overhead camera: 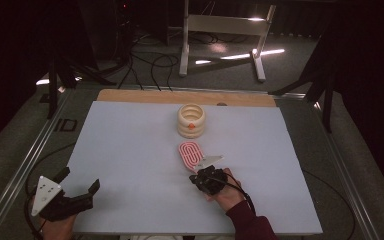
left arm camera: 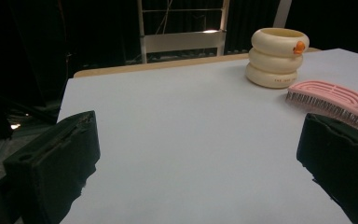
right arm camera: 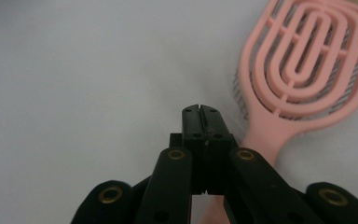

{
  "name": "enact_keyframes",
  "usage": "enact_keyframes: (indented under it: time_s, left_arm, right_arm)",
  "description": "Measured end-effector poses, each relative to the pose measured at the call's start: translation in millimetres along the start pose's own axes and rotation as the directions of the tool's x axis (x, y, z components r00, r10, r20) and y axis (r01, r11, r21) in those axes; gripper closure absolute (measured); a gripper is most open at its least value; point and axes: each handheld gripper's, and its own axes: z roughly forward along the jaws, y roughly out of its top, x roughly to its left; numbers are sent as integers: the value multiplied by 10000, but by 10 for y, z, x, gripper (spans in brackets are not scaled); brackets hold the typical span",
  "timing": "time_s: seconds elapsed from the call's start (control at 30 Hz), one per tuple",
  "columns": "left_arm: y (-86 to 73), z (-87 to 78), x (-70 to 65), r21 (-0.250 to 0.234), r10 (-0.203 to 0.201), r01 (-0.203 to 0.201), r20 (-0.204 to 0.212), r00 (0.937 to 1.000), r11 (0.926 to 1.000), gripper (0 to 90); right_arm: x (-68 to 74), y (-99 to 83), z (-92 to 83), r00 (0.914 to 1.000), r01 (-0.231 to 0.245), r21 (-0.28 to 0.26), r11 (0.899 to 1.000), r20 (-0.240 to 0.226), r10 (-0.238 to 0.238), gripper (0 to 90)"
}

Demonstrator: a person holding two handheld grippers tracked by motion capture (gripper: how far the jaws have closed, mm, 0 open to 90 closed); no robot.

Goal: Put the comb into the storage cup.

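- The pink hairbrush (overhead camera: 190,153) lies flat on the pale bench (overhead camera: 130,165), back side up and bristles down, just in front of the cream ringed cup (overhead camera: 191,120); its handle points away from the cup, toward the person, so it is easy to reach from that side.
- In the right gripper view the handle (right arm camera: 265,128) passes just beside the closed tips of the right claw (right arm camera: 201,112), and part of it is hidden under the claw, so I cannot tell if the pads touch it.
- The right claw (overhead camera: 206,176) is fully closed, its two jaws pressed together with nothing between them. I judge it has missed the handle or is pressing down beside it, because the brush rests on the bench and is not lifted.
- The cream ringed cup stands upright, farther from the person than the brush, with a small orange mark (overhead camera: 192,126) on its front; as an open holder it is probably the place for the brush.
- The left claw (overhead camera: 80,182) is far from the cup, at the near left corner of the bench, jaws wide apart and empty. It seems to wait there, leaving the way to the cup free.
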Motion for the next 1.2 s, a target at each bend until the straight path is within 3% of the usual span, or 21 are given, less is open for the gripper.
enact_keyframes:
  time_s: [0.67,1.2]
  left_arm:
    - [-6,9,-13,3,-20,20,84,10000,10000,0]
    - [-13,19,-13,9,-188,188,260,9995,9998,0]
  right_arm:
    - [-106,-110,21,9998,-82,538,9985,197,71,900]
    - [-292,-192,-85,9975,-501,470,9976,514,477,900]
